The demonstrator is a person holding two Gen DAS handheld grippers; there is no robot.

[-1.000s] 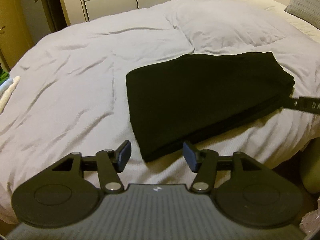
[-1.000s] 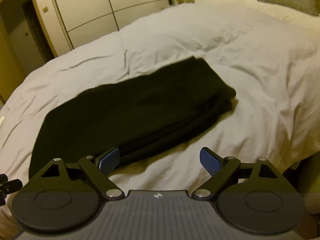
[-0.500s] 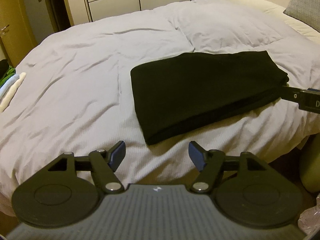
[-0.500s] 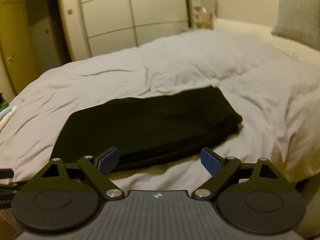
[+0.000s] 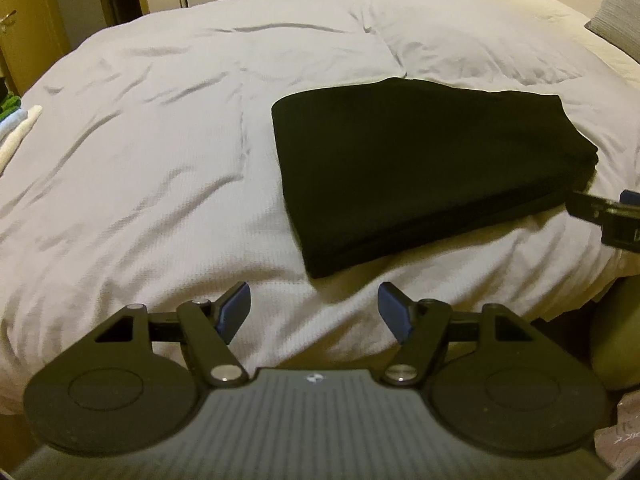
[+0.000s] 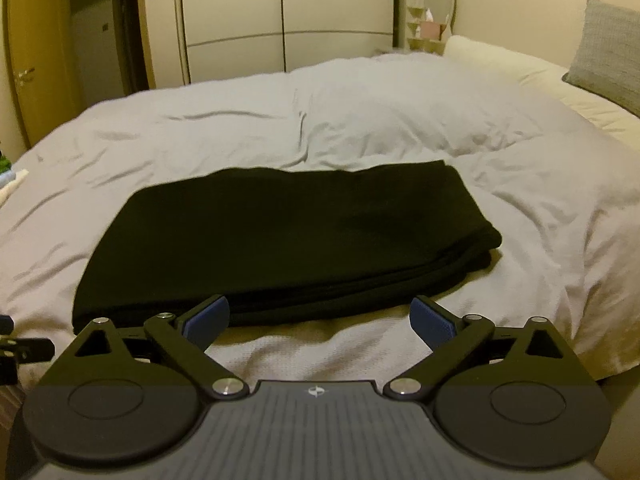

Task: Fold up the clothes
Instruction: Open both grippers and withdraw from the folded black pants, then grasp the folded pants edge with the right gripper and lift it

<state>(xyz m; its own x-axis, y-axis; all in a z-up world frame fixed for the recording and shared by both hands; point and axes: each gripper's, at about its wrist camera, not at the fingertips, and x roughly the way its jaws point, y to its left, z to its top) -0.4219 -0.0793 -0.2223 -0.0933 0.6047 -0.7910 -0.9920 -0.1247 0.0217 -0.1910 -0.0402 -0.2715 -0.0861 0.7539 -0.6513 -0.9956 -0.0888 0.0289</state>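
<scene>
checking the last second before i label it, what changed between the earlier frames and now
Both grippers drew back from the black garment. The left gripper opened wider and now hangs over bare duvet short of the garment's near corner. The right gripper levelled out and its jaws are opening, with nothing between them. Neither took hold of anything. The garment stayed folded in the same spot on the duvet.

Dim warm light, fisheye bending, slight blur
</scene>
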